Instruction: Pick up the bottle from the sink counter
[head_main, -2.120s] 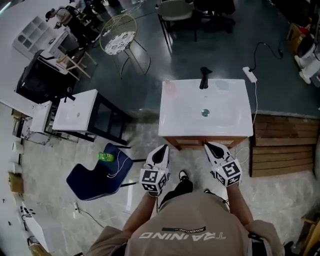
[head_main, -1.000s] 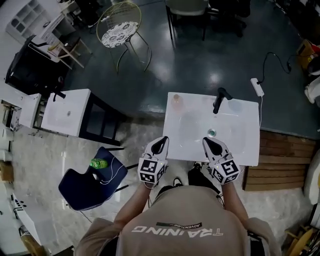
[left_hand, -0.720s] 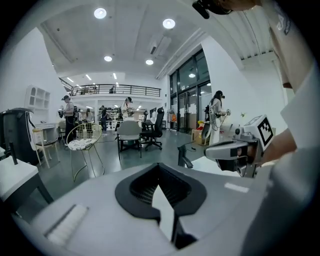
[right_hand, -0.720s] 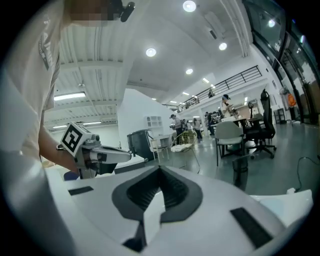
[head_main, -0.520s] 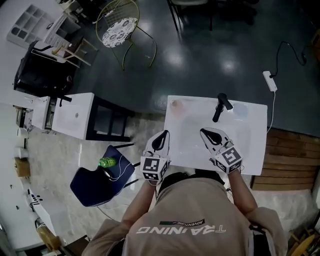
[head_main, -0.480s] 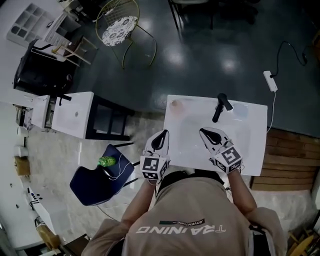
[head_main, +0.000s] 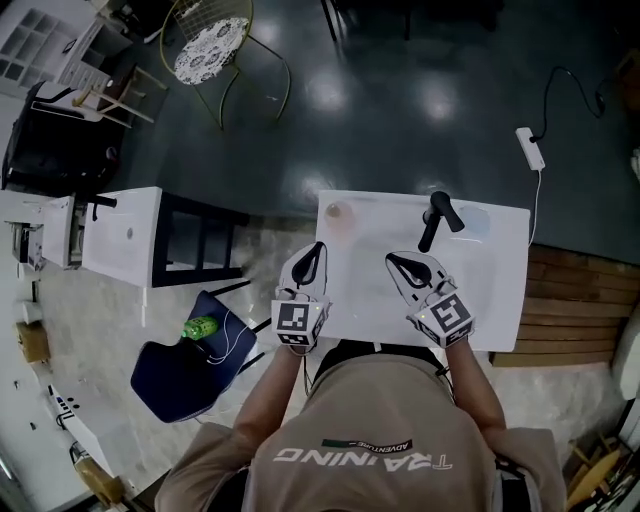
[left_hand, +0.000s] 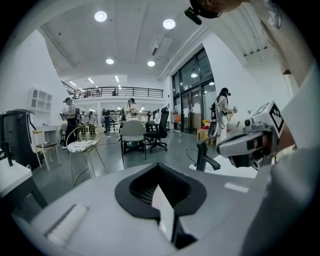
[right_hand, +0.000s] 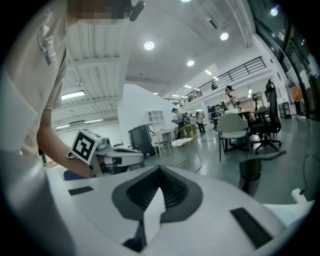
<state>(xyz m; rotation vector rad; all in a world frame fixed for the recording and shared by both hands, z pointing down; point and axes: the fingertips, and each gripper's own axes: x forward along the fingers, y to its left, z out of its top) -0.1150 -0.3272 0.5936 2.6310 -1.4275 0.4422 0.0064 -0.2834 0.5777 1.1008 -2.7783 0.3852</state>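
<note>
A small pale, translucent bottle (head_main: 338, 213) stands at the far left corner of the white sink counter (head_main: 500, 300). A black faucet (head_main: 435, 220) rises at the back of the basin. My left gripper (head_main: 318, 248) hovers over the counter's left near edge, shut and empty, a short way on the near side of the bottle. My right gripper (head_main: 393, 261) is over the basin, just short of the faucet, also shut with nothing in it. In the left gripper view the shut jaws (left_hand: 159, 175) face the faucet (left_hand: 202, 156); the bottle does not show there. The right gripper view shows its own jaws (right_hand: 159, 182) closed.
A dark blue chair (head_main: 175, 365) with a green bottle (head_main: 200, 327) on it sits on the floor to the left. Beyond it stand a second white sink unit (head_main: 125, 235) and a wire chair (head_main: 205, 50). A power strip (head_main: 530, 148) and wooden decking (head_main: 580, 300) lie right of the counter.
Both grippers have advanced from in front of the counter to above its near part, toward the faucet and bottle. Both stay shut and empty.
</note>
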